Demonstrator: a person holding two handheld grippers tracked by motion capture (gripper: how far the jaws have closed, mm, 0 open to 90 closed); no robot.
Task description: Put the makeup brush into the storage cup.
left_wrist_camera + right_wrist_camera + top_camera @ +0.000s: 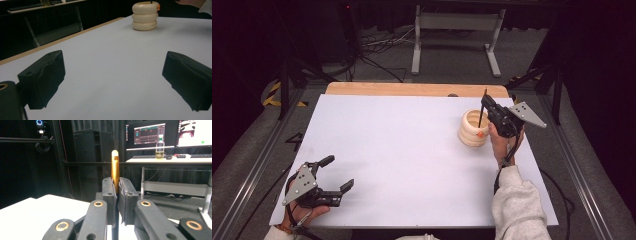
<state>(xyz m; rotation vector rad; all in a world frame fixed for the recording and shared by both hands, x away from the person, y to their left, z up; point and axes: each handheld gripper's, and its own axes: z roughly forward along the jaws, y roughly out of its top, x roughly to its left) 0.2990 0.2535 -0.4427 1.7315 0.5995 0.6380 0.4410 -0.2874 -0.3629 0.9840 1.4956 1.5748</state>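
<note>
Item: pen, long axis upright, clamped in right gripper, tip directly above cream ringed holder, right of frame. Left gripper wide, idle, lower left.

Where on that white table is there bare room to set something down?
Nearly everywhere: the white table is bare from the open left gripper at its near left corner across to the ringed cream holder. Crowded is only the far right, where the right gripper holds a slim pen over that holder.
</note>
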